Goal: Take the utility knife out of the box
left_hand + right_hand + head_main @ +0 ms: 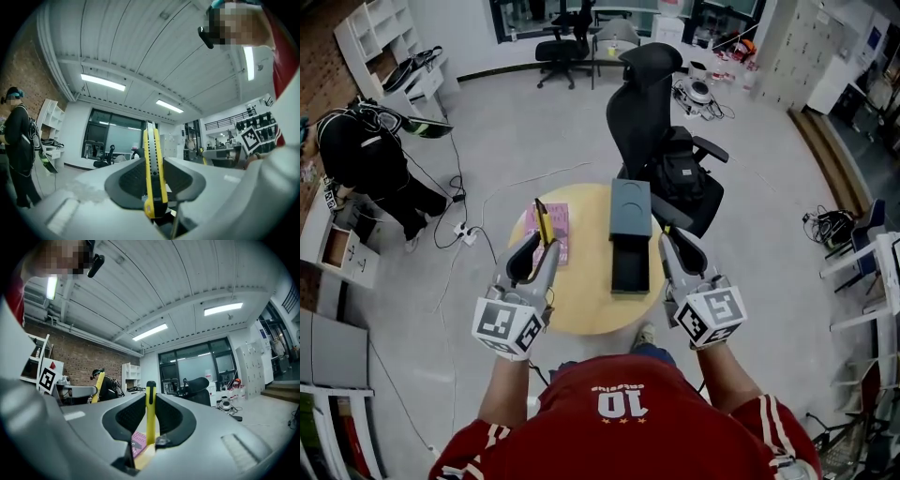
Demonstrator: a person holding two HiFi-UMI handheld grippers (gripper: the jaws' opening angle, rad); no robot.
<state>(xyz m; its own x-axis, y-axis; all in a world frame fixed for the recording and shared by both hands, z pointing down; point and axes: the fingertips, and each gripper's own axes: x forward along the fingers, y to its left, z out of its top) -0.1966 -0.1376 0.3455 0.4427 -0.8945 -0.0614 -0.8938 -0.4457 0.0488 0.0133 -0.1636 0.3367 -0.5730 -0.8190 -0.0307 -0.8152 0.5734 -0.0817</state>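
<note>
One number to call: a white 10 on the red shirt [609, 403], upside down in the head view, with a tiny line of lettering beside it too small to read; the pink pad [551, 230] has print, unreadable too

I'm getting bright, even light from the long white ceiling strip lights [103, 82], which blow out to glare in both gripper views. Those views bend hard at the edges, with black corners. The yellow utility knife [152, 173] reads sharp; the nearest foreground smears. The head view is clear, with faint, soft shadows on the grey floor [534, 131].
</note>
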